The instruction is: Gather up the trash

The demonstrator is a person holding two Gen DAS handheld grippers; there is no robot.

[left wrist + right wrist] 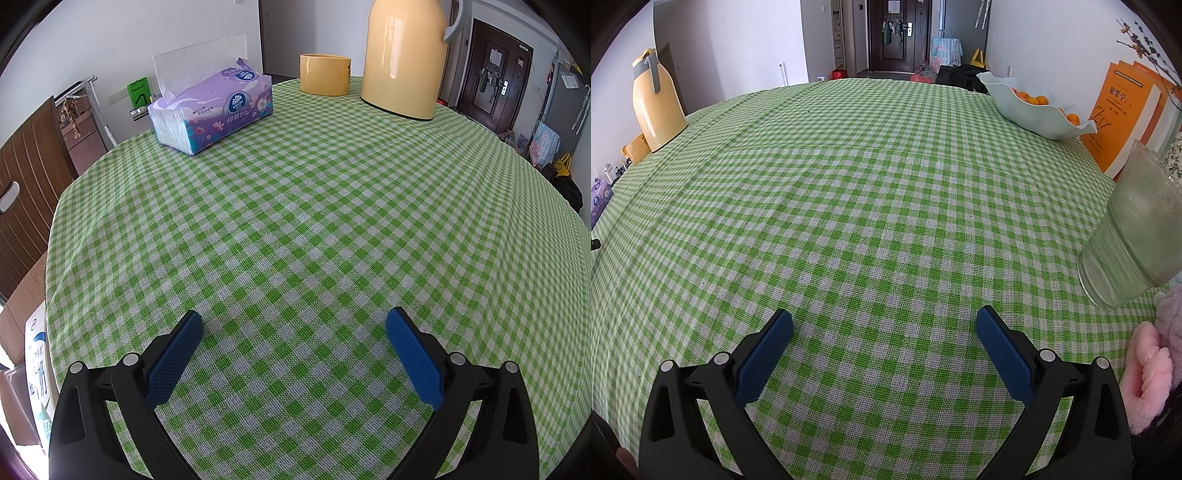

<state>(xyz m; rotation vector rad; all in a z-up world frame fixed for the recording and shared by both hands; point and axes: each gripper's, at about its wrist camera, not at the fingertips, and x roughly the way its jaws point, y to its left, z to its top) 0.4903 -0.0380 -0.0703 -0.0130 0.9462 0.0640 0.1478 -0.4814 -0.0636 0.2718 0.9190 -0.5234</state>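
The right black gripper with blue pads [884,325] gapes wide and empty; the likeliest trash, a cloudy clear plastic cup [1134,236], stands upright to its right, nearer than the equally wide left gripper [294,326].

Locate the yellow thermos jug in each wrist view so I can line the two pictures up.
Left wrist view: the yellow thermos jug stands at the top, right of centre, on the far side of the table, beside a yellow cup.
Right wrist view: the same jug stands at the far left edge of the table.
Shared landmark: the purple tissue pack, top left in the left view, a sliver at the left edge in the right view.
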